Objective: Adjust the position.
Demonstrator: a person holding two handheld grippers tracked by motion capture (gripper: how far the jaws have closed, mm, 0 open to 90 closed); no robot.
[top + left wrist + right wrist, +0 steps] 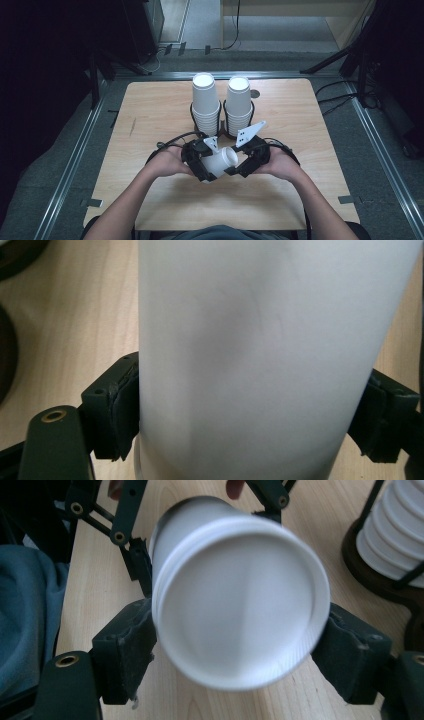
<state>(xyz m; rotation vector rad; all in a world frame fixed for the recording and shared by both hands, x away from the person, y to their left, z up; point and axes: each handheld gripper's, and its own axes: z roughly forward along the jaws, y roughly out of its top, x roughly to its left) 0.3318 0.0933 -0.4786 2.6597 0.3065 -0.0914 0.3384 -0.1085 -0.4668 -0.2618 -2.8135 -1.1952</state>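
Left gripper [200, 161] and right gripper [248, 159]: matt black linkage bodies, each trailing a looped black cable and topped by a grey three-cornered plate drilled with small holes. Jaws end in blocky black pads with worn, frayed edges; brass-coloured rivets mark the pivots. The person's forearms are bare, above a grey-blue garment [25, 615].

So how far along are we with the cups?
Done: two cup stacks stand upside down in their holders. In hand: the left gripper clamps a white cup lying on its side, with the right gripper around its closed end. Left: separating or placing that cup; which one isn't clear.
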